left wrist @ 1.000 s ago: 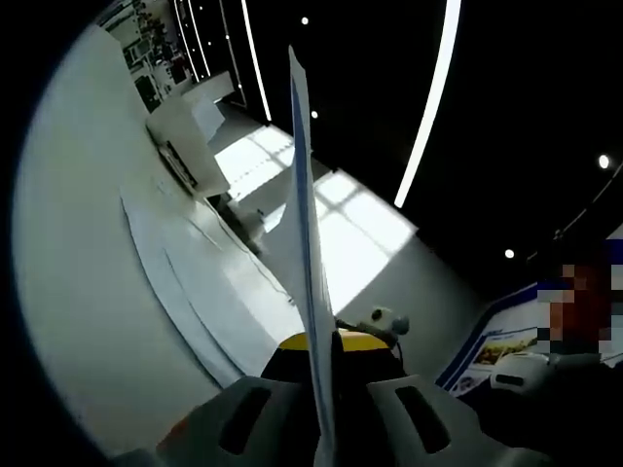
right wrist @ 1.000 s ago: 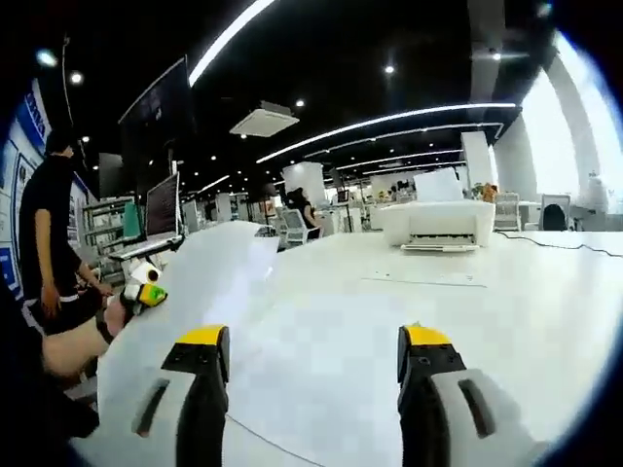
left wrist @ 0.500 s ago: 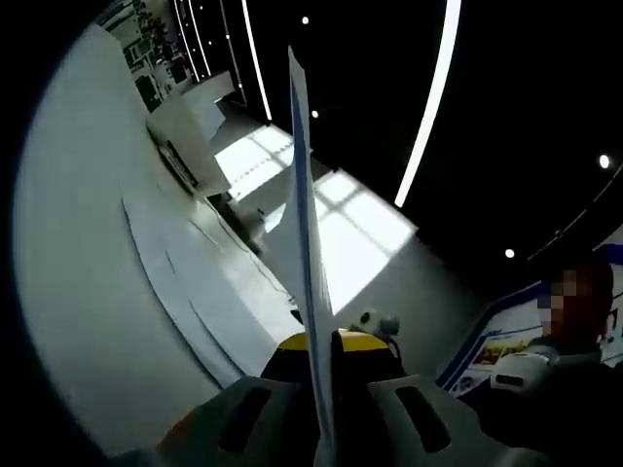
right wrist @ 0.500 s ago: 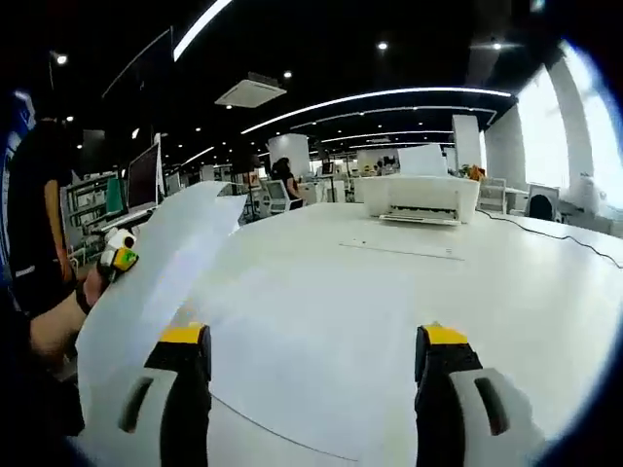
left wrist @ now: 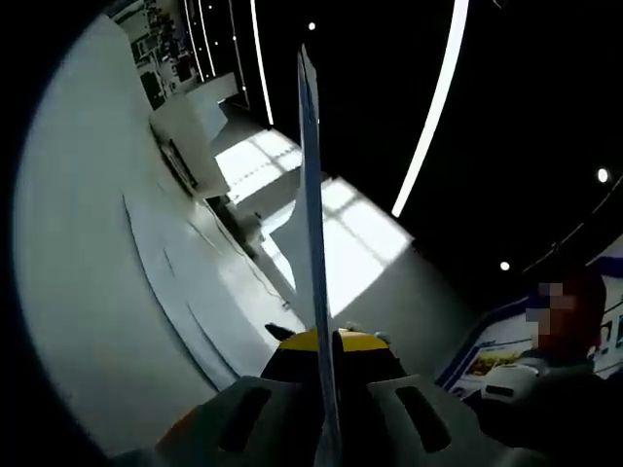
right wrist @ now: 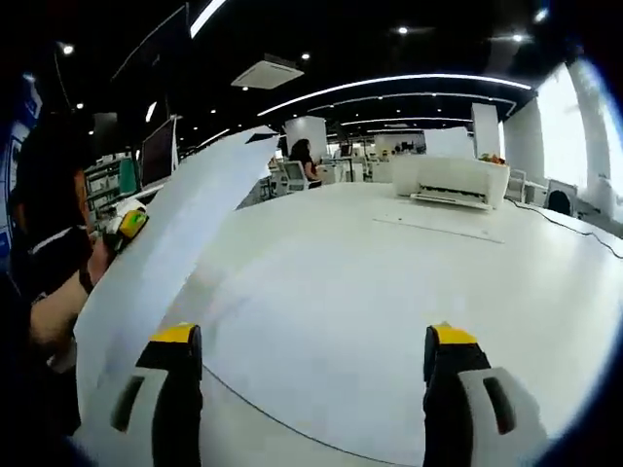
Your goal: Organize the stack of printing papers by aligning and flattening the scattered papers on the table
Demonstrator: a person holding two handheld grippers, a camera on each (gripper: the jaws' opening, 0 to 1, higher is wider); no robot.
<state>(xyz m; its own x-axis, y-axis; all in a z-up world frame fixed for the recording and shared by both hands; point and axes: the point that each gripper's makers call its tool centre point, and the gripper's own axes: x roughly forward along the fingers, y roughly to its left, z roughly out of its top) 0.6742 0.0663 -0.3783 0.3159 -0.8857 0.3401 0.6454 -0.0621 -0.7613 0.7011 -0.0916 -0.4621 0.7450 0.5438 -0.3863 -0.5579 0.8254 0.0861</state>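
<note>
- In the left gripper view, the left gripper [left wrist: 326, 341] has its grey, yellow-tipped jaws closed on a thin white sheet of printing paper [left wrist: 313, 224], seen edge-on as a narrow blade rising from between the jaws toward the top of the view.
- This view is rolled, so the broad white tabletop [left wrist: 78, 292] runs up its left side; more flat white sheets of paper [left wrist: 185, 282] lie on it, their overlapping edges showing as faint lines.
- A white desktop printer [left wrist: 185, 136] sits further along the tabletop, beyond those sheets.
- In the right gripper view, the right gripper [right wrist: 311, 360] is open, its two jaws wide apart and nothing between them, hovering low over the tabletop [right wrist: 545, 292].
- Between and ahead of its jaws lies a large flat sheet [right wrist: 341, 321], its near edge curving across just in front of the jaw tips.
- Here the held sheet [right wrist: 165, 253] shows its broad face, lifted and arching up at the left, with the left gripper [right wrist: 128, 224] pinching it by a person's hand.
- The printer [right wrist: 450, 180] stands at the far side of the tabletop, with a small loose sheet [right wrist: 438, 221] lying in front of it.
</note>
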